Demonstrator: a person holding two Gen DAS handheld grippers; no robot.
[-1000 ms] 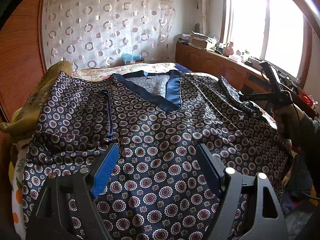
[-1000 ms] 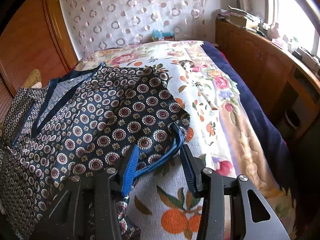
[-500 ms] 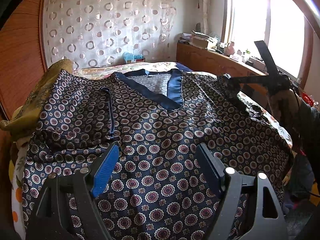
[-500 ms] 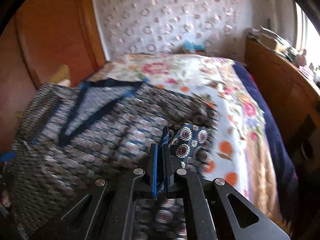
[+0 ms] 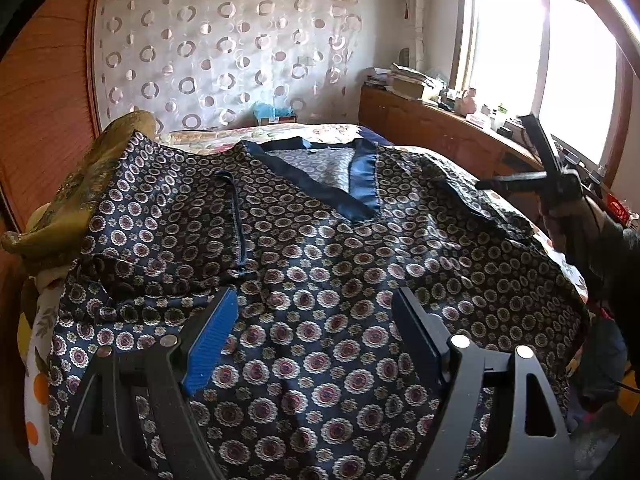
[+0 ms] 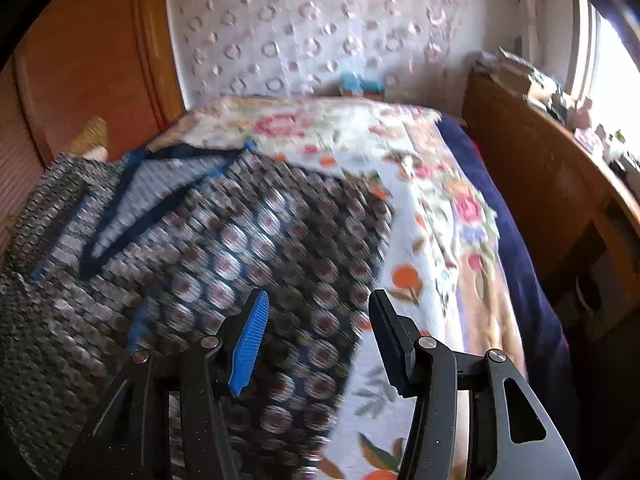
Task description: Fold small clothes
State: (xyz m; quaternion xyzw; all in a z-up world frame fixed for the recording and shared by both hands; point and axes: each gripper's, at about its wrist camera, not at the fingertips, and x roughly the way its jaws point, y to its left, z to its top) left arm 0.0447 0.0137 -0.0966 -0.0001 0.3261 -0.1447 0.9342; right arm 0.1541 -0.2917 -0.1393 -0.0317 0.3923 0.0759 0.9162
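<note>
Nearest us, our left gripper [image 5: 316,324] hangs just above the lower part of the shirt [image 5: 320,264], its jaws spread wide and gripping nothing. The shirt, dark with round medallion prints and a blue V-neck collar [image 5: 360,184], lies spread flat on the bed [image 6: 432,216], collar toward the far end. At the shirt's right edge our right gripper [image 6: 318,332] is letting go: its jaws are opening, the folded-in sleeve [image 6: 312,248] lies under them, and neither pad presses on cloth. Left of the shirt sits an olive-gold cushion [image 5: 72,196]. Beyond the shirt the floral bedspread runs to a curtain [image 5: 224,52] with ring patterns.
</note>
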